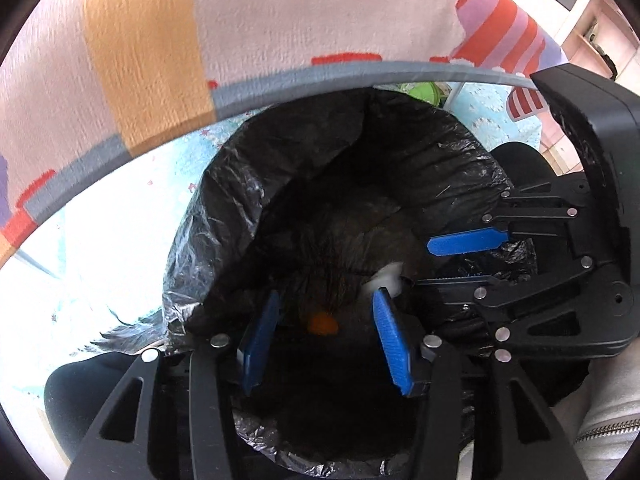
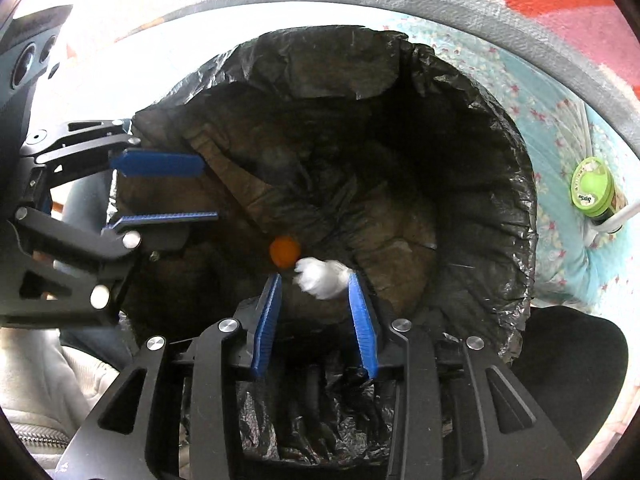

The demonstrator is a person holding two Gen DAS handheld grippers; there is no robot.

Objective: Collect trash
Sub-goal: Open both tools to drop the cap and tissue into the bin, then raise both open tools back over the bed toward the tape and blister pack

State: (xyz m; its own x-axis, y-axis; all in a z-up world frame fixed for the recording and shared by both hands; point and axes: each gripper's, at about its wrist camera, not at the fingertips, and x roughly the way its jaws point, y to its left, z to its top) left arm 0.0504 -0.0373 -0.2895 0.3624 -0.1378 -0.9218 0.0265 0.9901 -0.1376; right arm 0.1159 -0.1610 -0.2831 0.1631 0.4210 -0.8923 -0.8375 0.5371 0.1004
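A bin lined with a black trash bag (image 1: 248, 184) (image 2: 500, 184) fills both views. An orange ball-like piece of trash (image 1: 323, 325) (image 2: 285, 251) lies inside it. A white crumpled tissue (image 2: 323, 278) (image 1: 387, 278) is in the bag's mouth, blurred, just past my right gripper's fingertips. My left gripper (image 1: 327, 300) is open and empty over the bag opening; it shows in the right wrist view (image 2: 206, 190) at the left rim. My right gripper (image 2: 315, 280) is open over the bag; it shows in the left wrist view (image 1: 422, 262) at the right.
A striped knitted cloth (image 1: 160, 40) with a grey edge hangs behind the bin. A light blue patterned mat (image 2: 560, 128) lies under it. A green-lidded jar (image 2: 591, 186) stands at the right. A black round seat (image 2: 572, 364) is near the bin.
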